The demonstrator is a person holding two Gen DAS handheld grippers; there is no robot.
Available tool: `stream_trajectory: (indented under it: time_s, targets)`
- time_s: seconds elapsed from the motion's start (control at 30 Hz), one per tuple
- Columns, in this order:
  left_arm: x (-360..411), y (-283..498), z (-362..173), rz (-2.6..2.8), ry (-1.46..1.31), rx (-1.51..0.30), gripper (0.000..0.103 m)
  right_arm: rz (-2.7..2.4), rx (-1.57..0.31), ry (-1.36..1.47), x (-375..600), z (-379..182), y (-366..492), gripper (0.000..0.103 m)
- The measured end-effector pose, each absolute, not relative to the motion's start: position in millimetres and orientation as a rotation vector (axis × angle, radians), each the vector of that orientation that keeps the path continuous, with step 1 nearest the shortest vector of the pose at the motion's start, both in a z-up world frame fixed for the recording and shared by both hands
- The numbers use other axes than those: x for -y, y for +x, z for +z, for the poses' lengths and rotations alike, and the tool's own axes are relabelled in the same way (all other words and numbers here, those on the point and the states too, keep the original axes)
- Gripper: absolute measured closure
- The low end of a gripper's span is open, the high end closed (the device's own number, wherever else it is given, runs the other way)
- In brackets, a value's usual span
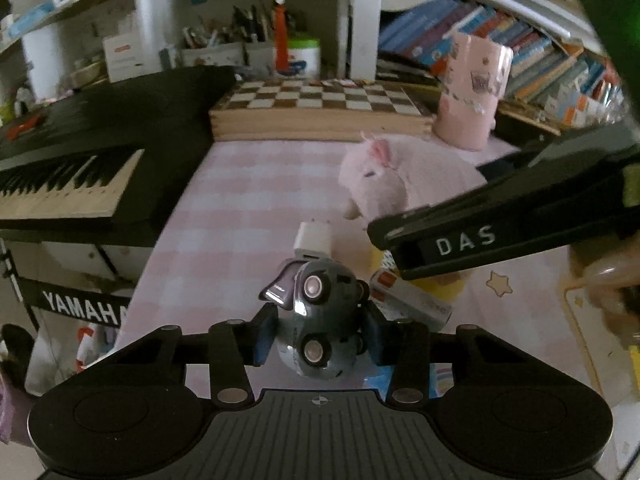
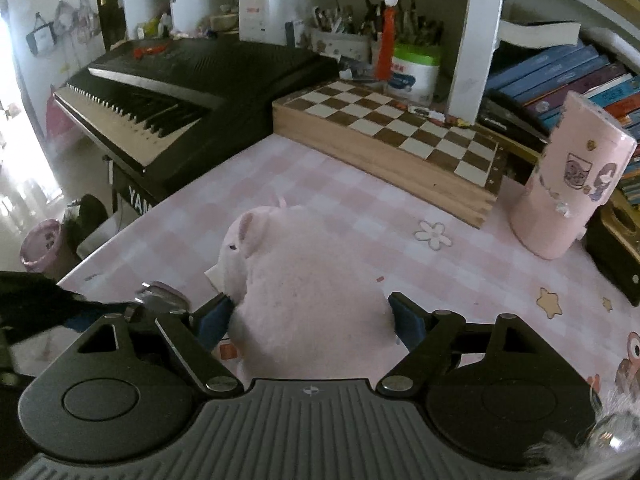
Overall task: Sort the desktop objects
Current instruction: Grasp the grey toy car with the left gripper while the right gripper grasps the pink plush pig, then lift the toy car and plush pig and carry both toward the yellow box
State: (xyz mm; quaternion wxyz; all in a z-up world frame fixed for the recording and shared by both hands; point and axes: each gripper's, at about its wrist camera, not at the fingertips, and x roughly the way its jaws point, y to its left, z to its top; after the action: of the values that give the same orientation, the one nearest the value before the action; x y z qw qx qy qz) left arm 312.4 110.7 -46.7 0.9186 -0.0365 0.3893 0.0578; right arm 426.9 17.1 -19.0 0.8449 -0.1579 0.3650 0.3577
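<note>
Between the blue pads of the left gripper (image 1: 318, 338), one grey toy car (image 1: 320, 320) is clamped, its underside turned up so that two wheels with pale hubs are shown. Just ahead of those fingertips, one white charger plug (image 1: 313, 242) is seen on the pink checked tablecloth (image 1: 240, 208). Around the back of one pink plush pig (image 2: 304, 304), the right gripper (image 2: 316, 320) is spread wide; whether its pads press the fur cannot be told. Well beyond both tools, one chessboard (image 2: 392, 128) and one pink cylinder (image 2: 568, 200) are seen.
</note>
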Motion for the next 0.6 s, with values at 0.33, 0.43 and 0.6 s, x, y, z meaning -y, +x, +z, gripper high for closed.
stream_trajectory:
  time_s: [0.33, 0.43, 0.6]
  targets:
    - [-120, 289, -14, 0.118, -0.129, -0.712, 0.06, 0.733, -0.706, -0.231, 2, 2, 414, 0.037]
    - [-120, 283, -4, 0.104, -0.138, -0.685, 0.06, 0.707, -0.681, -0.177, 15, 16, 405, 0.037]
    - [-119, 272, 8, 0.076, -0.147, -0.651, 0.06, 0.659, -0.682, -0.126, 35, 28, 389, 0.037]
